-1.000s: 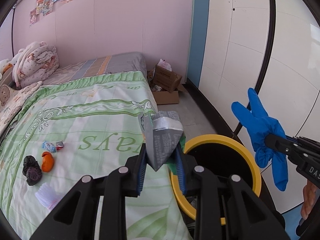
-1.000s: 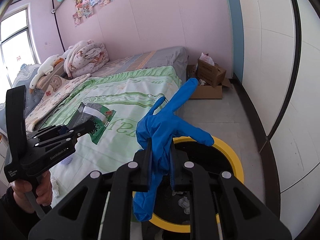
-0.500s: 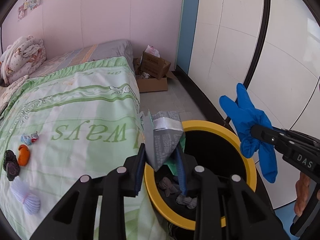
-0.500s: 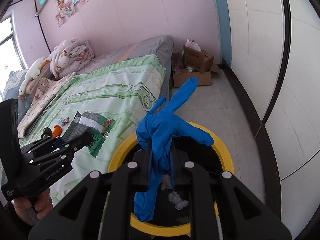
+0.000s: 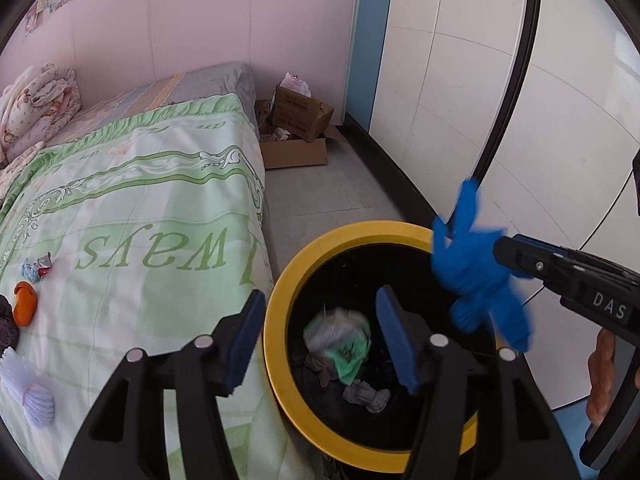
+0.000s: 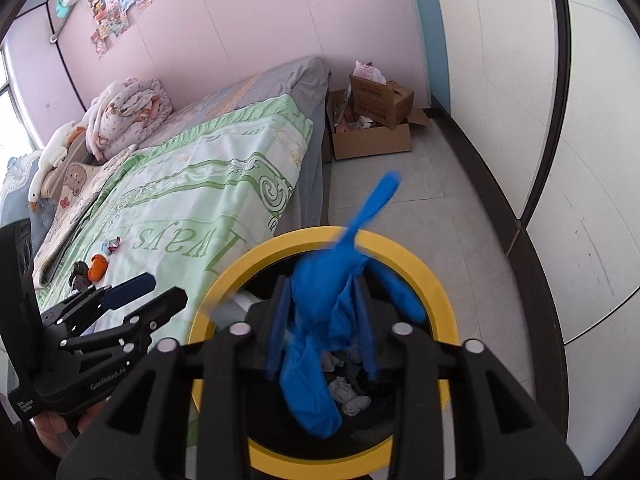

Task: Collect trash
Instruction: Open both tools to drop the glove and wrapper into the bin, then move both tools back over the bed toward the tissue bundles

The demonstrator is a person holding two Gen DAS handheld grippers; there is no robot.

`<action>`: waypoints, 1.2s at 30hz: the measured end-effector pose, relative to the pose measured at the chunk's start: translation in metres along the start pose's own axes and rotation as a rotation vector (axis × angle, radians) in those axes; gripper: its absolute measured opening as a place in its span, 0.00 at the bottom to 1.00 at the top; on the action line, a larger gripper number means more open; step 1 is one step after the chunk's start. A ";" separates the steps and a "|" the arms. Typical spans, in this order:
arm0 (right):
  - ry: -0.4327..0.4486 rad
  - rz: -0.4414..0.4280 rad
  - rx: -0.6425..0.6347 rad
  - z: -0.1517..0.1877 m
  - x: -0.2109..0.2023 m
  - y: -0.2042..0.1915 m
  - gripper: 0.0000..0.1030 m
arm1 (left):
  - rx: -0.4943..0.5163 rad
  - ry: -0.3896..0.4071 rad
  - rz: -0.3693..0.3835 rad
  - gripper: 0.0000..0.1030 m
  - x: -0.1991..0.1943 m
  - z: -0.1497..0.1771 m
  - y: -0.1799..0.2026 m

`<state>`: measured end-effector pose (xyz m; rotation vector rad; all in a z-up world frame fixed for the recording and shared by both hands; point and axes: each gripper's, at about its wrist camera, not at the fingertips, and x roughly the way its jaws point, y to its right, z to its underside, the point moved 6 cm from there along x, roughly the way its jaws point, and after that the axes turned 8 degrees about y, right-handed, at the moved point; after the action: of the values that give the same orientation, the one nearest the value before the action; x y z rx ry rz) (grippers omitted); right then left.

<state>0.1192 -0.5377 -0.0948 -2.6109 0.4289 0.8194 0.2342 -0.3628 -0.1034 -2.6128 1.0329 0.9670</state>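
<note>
Left tongs (image 5: 320,336) spread wide above the yellow-rimmed bin (image 5: 280,280); wrapper (image 5: 340,344), blurred, lies inside. Right tongs (image 6: 322,328) part-open around the blurred blue glove (image 6: 320,304) over the bin.

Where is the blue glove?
In both views the blue glove hangs over the yellow-rimmed bin, between the right tool's pads.

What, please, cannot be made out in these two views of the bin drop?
- Glove: motion-blurred in both views, so whether the right fingers still pinch it cannot be told.
- Wrapper: blurred in the left view; in the right view, hidden behind the glove and gripper.
- Bin: near rim covered by the grippers' bodies in both views.
- Small litter on the bed: too small to identify.
</note>
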 end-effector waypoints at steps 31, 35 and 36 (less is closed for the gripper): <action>0.037 -0.073 -0.064 -0.010 -0.029 -0.065 0.45 | -0.069 0.076 -0.101 0.73 -0.069 -0.002 -0.074; 0.041 -0.107 -0.092 -0.013 -0.030 -0.090 0.49 | -0.080 0.093 -0.141 0.75 -0.086 0.002 -0.096; 0.041 -0.114 -0.097 -0.014 -0.030 -0.095 0.49 | -0.082 0.096 -0.152 0.75 -0.091 0.004 -0.102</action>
<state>0.1394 -0.4539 -0.0422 -2.7170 0.2541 0.7675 0.2500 -0.2357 -0.0571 -2.7820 0.8160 0.8741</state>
